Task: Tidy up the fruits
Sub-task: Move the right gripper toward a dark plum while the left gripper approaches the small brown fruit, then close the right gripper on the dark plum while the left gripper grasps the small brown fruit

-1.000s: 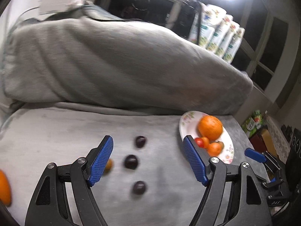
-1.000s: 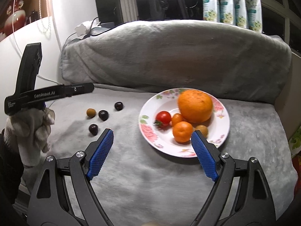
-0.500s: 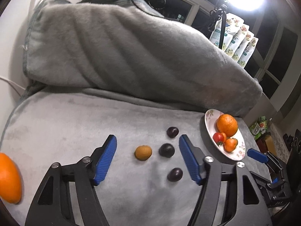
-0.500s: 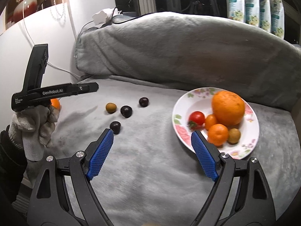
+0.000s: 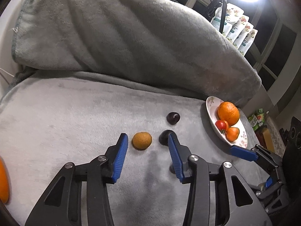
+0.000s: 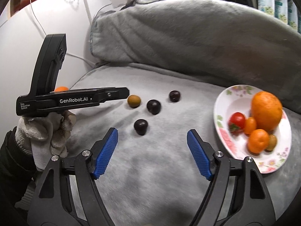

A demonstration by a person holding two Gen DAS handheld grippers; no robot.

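Observation:
A small brown fruit (image 5: 142,140) lies on the grey blanket between the fingertips of my left gripper (image 5: 147,139). The jaws are closing and the pads stand clear of the fruit on both sides. Three dark round fruits lie nearby: one (image 5: 173,118) is beyond the gripper and one (image 5: 164,137) is half hidden by the right finger. My right gripper (image 6: 152,133) is open and closing on nothing. The nearest dark fruit (image 6: 140,126) lies just ahead of its tips. The flowered plate (image 6: 220,101) at the right holds a big orange (image 6: 267,111), a tomato (image 6: 237,121) and smaller fruits.
A gloved hand (image 6: 47,131) holds the left gripper (image 6: 126,93). An orange (image 5: 2,182) lies at the blanket's far left. A blanket-covered backrest (image 5: 131,37) rises behind the seat. Packets (image 5: 239,30) stand on the window sill. A white wall (image 6: 37,37) and a cable are at the left.
The left gripper has come down and forward onto the brown fruit while its jaws narrowed a lot. The right gripper has swung left toward the dark fruits and its jaws have narrowed a little.

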